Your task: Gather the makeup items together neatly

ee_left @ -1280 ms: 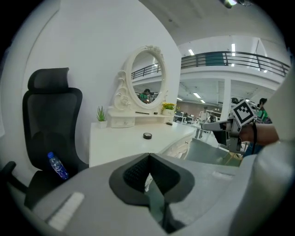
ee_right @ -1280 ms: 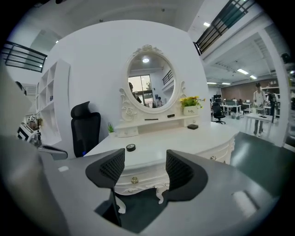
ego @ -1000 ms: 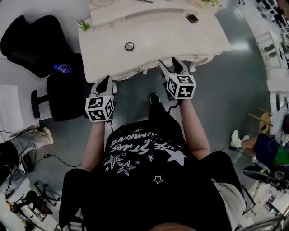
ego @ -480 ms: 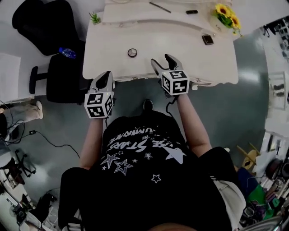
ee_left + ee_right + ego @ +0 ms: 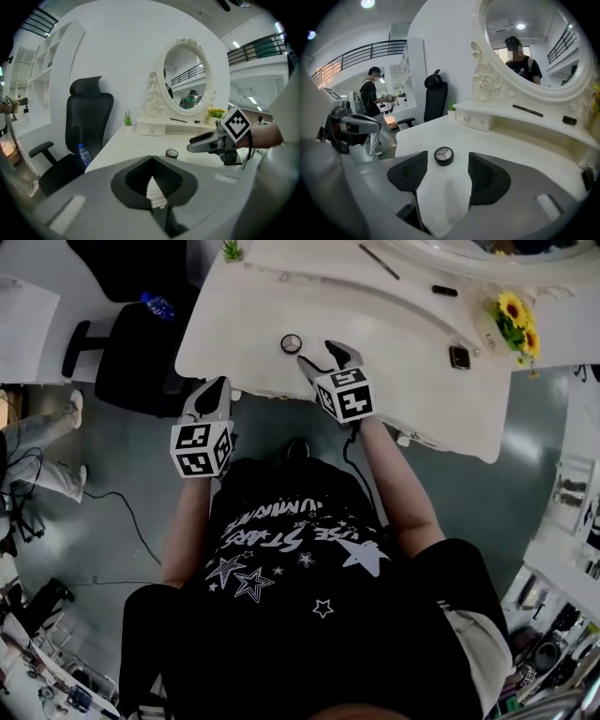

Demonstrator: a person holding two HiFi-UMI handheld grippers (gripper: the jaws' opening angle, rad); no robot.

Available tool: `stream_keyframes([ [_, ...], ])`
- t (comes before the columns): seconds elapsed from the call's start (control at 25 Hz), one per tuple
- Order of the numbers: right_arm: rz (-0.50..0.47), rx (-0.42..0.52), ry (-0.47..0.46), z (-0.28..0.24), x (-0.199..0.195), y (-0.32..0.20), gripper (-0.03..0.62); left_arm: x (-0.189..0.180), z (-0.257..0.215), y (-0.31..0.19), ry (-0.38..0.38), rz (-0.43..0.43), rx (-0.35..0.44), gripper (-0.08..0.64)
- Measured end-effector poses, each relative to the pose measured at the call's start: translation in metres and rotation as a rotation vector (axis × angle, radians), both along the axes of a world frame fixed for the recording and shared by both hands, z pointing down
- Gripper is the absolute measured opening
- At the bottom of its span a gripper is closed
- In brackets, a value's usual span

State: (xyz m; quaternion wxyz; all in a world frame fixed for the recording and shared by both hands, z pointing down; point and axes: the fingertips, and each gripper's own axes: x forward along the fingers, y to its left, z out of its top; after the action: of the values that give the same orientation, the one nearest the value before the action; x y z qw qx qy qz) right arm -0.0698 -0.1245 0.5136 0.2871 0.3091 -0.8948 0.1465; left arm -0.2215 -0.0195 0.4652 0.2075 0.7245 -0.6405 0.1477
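Head view is dim with darker corners; the white bench (image 5: 394,324) is brightest. Both gripper views are brighter, fisheye-bent, black-rimmed. A ceiling lamp (image 5: 368,3) glares. The left hand-held gripper (image 5: 151,161) looks soft up close.

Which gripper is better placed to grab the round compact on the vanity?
Right. The right gripper is over the table, its open jaws lined up on the compact just ahead. The left gripper is only at the table's edge, jaws together, farther off.
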Motion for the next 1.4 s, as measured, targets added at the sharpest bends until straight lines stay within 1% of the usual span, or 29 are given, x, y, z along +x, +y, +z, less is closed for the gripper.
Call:
stream_keyframes([
  [0.12, -0.051, -0.008, 0.042, 0.01, -0.015, -0.001, 0.296, -0.001, 0.003, 0.001, 0.0, -0.007, -0.01, 0.002],
  [0.24, -0.074, -0.024, 0.073, 0.02, -0.027, -0.006, 0.293, -0.003, 0.004, -0.001, 0.005, -0.016, -0.014, 0.002],
  [0.4, -0.076, -0.041, 0.124, 0.034, -0.037, -0.014, 0.287, -0.005, 0.005, -0.005, 0.017, -0.014, -0.013, 0.002],
  [0.56, -0.07, -0.075, 0.151, 0.045, -0.048, -0.017, 0.281, -0.014, 0.014, -0.007, 0.04, -0.007, -0.038, 0.002],
  [0.68, -0.069, -0.104, 0.165, 0.051, -0.055, -0.014, 0.275, -0.018, 0.02, -0.014, 0.052, 0.021, -0.059, 0.002],
  [0.92, -0.024, -0.11, 0.193, 0.054, -0.061, -0.017, 0.253, -0.019, 0.022, -0.032, 0.058, 0.1, -0.069, 0.002],
  [1.12, -0.001, -0.113, 0.198, 0.055, -0.06, -0.018, 0.247, -0.02, 0.029, -0.043, 0.074, 0.143, -0.081, 0.002],
  [1.4, 0.087, -0.093, 0.177, 0.041, -0.041, -0.025, 0.245, -0.009, 0.03, -0.062, 0.069, 0.241, -0.076, 0.002],
])
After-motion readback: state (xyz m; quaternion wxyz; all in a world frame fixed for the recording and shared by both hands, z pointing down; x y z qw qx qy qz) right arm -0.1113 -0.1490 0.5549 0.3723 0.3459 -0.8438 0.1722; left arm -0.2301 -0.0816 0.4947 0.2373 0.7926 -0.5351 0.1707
